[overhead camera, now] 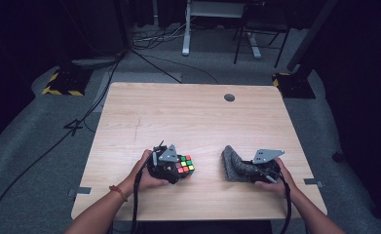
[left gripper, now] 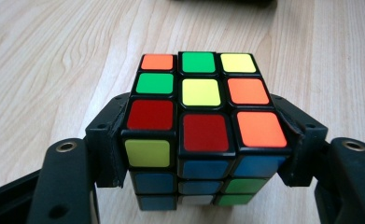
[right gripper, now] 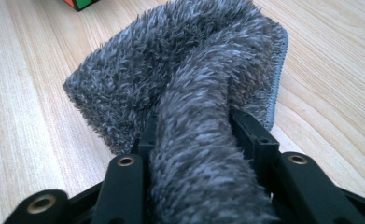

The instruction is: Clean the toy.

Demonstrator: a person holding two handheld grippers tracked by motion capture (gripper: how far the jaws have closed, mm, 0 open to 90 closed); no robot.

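At the bottom of the high view, two forearms come in, each hand carrying a claw. The left claw (overhead camera: 182, 169), left of centre in the lower part of that view, is clamped on a puzzle cube (overhead camera: 185, 164); in the left claw view the cube (left gripper: 203, 126) sits squarely between the two black jaws, which press on its side faces near the lower edge of the frame, with the coloured top facing the camera and its far edge pointing up the frame. The cube looks to be at or just above the counter (overhead camera: 188, 117); I cannot tell which. The right claw (overhead camera: 241, 168), right of centre in the lower part, has a fold of grey fluffy cloth (overhead camera: 233, 163) between its jaws. In the right claw view the jaws stand part-way open on either side of a thick ridge of cloth (right gripper: 194, 102); whether they pinch it or merely flank it is unclear. The cloth runs away from that claw up the frame, spread on the counter. Cube and cloth are apart, so the cloth must cross leftward to reach the cube, and the right hand is nearer.
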